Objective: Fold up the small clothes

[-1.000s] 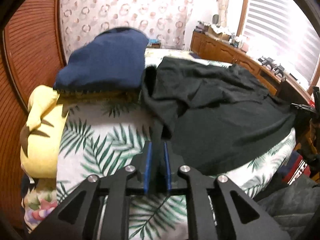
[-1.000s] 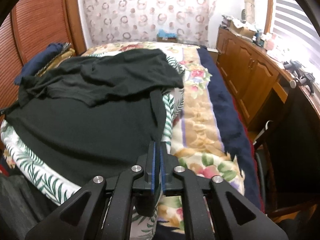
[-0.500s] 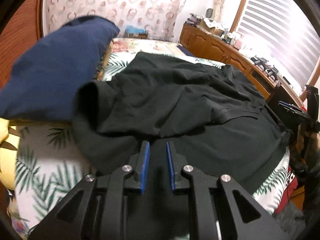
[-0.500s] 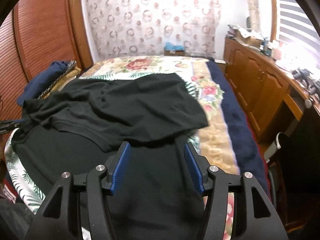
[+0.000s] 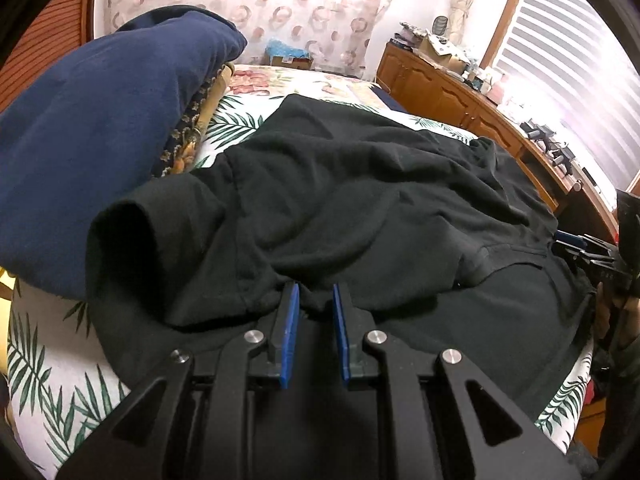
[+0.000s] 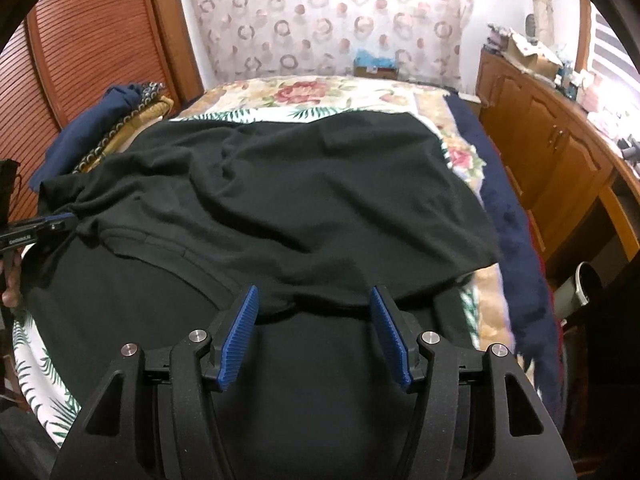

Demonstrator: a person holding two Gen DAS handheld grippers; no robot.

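A black T-shirt [image 5: 360, 200] lies spread on the bed, its upper part folded down over the lower part; it also shows in the right wrist view [image 6: 320, 192]. My left gripper [image 5: 316, 292] is open with a narrow gap, its blue pads at the folded edge near the left sleeve [image 5: 132, 232], holding nothing. My right gripper [image 6: 314, 296] is wide open over the folded edge at the shirt's right side, holding nothing. Each gripper shows at the other view's edge: the right gripper in the left wrist view [image 5: 580, 248], the left gripper in the right wrist view [image 6: 44, 226].
The bed has a floral and palm-leaf cover [image 6: 304, 96]. A navy blue garment [image 5: 100, 128] lies piled at the left on a patterned cushion. A dark blue blanket [image 6: 516, 232] runs along the bed's right edge. Wooden cabinets [image 6: 552, 152] stand at the right, a wooden wardrobe [image 6: 92, 40] at the left.
Both grippers were shut on the shirt's edge one second ago; they carried it forward over the shirt, opened and let go. The fold now lies flat.
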